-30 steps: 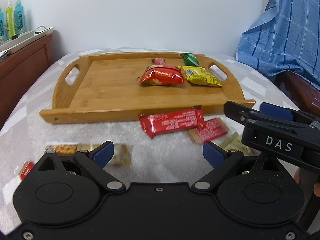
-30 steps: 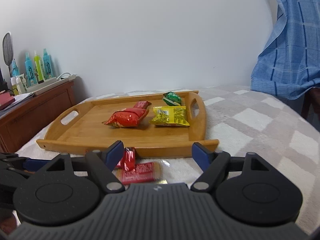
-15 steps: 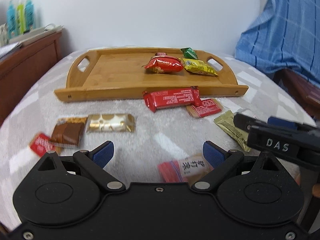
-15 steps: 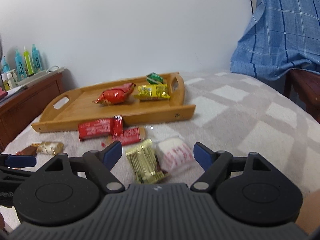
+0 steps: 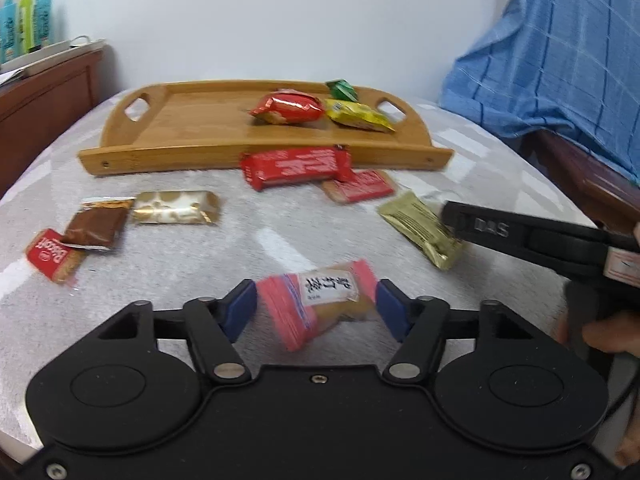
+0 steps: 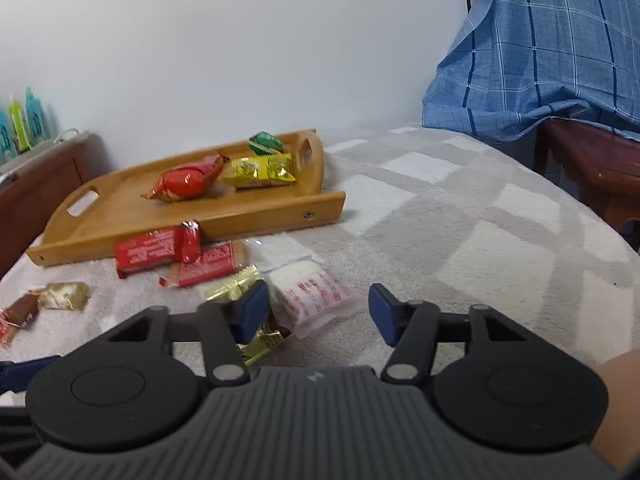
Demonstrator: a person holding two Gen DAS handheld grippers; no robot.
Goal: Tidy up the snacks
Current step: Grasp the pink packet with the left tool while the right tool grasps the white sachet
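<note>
Blue checked cloth (image 6: 552,48); bottles (image 5: 24,20), perhaps sprays.

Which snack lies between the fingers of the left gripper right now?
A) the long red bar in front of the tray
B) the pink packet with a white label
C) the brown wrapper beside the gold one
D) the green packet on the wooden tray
B: in the left wrist view the pink packet lies on the blanket between the blue pads of the left gripper, whose jaws are closing on it.
</note>
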